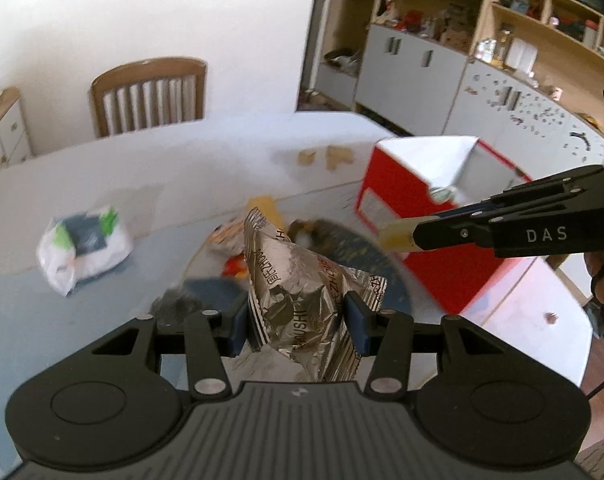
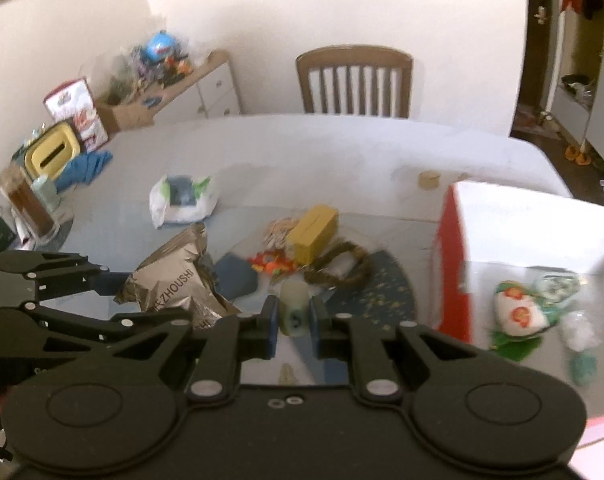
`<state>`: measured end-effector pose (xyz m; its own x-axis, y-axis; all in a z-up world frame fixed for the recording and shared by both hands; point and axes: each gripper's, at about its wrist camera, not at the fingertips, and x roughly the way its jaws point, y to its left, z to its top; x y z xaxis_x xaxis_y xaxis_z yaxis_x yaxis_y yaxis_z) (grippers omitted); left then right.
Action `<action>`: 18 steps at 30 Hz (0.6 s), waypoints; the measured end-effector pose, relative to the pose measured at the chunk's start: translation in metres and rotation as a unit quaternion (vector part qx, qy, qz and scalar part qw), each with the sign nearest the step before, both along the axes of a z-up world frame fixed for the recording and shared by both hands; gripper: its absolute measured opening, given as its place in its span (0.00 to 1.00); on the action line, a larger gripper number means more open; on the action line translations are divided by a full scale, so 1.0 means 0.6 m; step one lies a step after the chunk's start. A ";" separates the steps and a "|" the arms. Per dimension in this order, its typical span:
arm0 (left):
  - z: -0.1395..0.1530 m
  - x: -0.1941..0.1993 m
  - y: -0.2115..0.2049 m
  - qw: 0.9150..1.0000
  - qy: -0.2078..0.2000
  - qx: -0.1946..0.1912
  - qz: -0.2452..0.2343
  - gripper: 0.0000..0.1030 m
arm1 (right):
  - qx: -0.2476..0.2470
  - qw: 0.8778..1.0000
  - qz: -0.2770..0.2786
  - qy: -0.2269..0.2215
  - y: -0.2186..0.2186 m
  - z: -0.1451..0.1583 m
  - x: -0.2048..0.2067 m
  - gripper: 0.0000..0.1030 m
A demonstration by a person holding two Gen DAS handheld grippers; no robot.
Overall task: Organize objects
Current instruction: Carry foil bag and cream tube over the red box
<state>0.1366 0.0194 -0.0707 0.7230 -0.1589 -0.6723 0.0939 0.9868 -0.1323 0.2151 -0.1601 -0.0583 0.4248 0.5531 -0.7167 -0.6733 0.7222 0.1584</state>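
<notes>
Left gripper [image 1: 297, 316]: clenched on a silver foil snack bag [image 1: 302, 292], both blue pads pressing into its sides. Bag crumpled and shiny, dark printed letters along its face, a serrated sealed edge at the top; held up above the table [image 1: 205, 160], not resting on it. From the right wrist view, the same bag [image 2: 173, 280] at the left, between the dark fingers of the left gripper [image 2: 113, 284].

Further left on the table, well apart: a white plastic pouch [image 1: 81, 248] with green and dark print, lying flat. Behind the bag, on a dark blue round mat [image 2: 382, 292]: a yellow box [image 2: 316, 228], a small orange and red item [image 2: 269, 262], a brown ring-shaped thing [image 2: 342, 268], a dark blue flat piece [image 2: 237, 276]. All a bit blurred.

Right gripper [image 2: 295, 318]: grasping a small pale cylinder [image 2: 295, 308], cream coloured, with a dark greenish mark on the near end, pinched between the two blue pads and lifted off the table. In the left wrist view, the same pale piece [image 1: 398, 234] at the tip of the right gripper [image 1: 406, 236], just in front of the box.

At the right: a red and white open box [image 2: 450, 248], standing on the table. Inside it, some packets with orange and green print [image 2: 518, 312], and something white and crumpled [image 2: 580, 332], not clear what.
</notes>
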 end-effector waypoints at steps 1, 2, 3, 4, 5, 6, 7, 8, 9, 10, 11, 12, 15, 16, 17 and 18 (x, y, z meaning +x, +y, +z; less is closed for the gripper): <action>0.007 0.003 -0.005 1.000 -0.004 -0.001 -0.006 0.47 | 0.004 1.000 -0.005 -0.001 -0.008 0.004 0.001 0.13; 0.014 0.006 -0.012 1.000 -0.008 -0.002 -0.012 0.47 | 0.008 1.000 -0.012 -0.004 -0.020 0.011 0.003 0.13; 0.023 0.010 -0.019 1.000 -0.012 -0.003 -0.019 0.47 | 0.010 1.000 -0.018 -0.007 -0.030 0.016 0.006 0.13; 0.028 0.014 -0.025 1.000 -0.015 -0.004 -0.024 0.47 | 0.013 1.000 -0.024 -0.009 -0.041 0.021 0.008 0.13; 0.034 0.019 -0.032 0.999 -0.017 -0.004 -0.029 0.47 | 0.016 0.999 -0.030 -0.011 -0.051 0.026 0.011 0.13; 0.040 0.025 -0.040 0.999 -0.020 -0.005 -0.034 0.47 | 0.019 0.999 -0.036 -0.014 -0.061 0.030 0.014 0.13; 0.046 0.031 -0.049 0.999 -0.022 -0.004 -0.038 0.47 | 0.022 0.999 -0.042 -0.016 -0.072 0.034 0.017 0.13; 0.051 0.036 -0.056 0.999 -0.023 -0.004 -0.042 0.47 | 0.025 0.998 -0.046 -0.018 -0.081 0.037 0.019 0.13; 0.056 0.042 -0.065 0.999 -0.025 -0.003 -0.046 0.47 | 0.029 0.998 -0.052 -0.020 -0.092 0.041 0.022 0.13; 0.060 0.048 -0.074 0.998 -0.027 -0.002 -0.049 0.47 | 0.031 0.998 -0.057 -0.023 -0.102 0.044 0.026 0.13; 0.063 0.053 -0.084 0.998 -0.028 -0.001 -0.053 0.47 | 0.033 0.997 -0.062 -0.025 -0.114 0.048 0.030 0.13; 0.068 0.060 -0.096 0.998 -0.029 0.001 -0.057 0.47 | 0.036 0.997 -0.066 -0.028 -0.124 0.051 0.033 0.13; 0.077 0.075 -0.128 0.997 -0.033 0.005 -0.071 0.47 | 0.040 0.995 -0.081 -0.035 -0.158 0.059 0.044 0.13; 0.079 0.079 -0.138 0.997 -0.034 0.005 -0.075 0.47 | 0.042 0.995 -0.085 -0.036 -0.169 0.061 0.048 0.13; 0.082 0.085 -0.148 0.996 -0.035 0.006 -0.079 0.47 | 0.044 0.994 -0.091 -0.038 -0.179 0.062 0.052 0.13; 0.084 0.090 -0.160 0.996 -0.036 0.008 -0.084 0.47 | 0.045 0.994 -0.096 -0.040 -0.190 0.063 0.058 0.13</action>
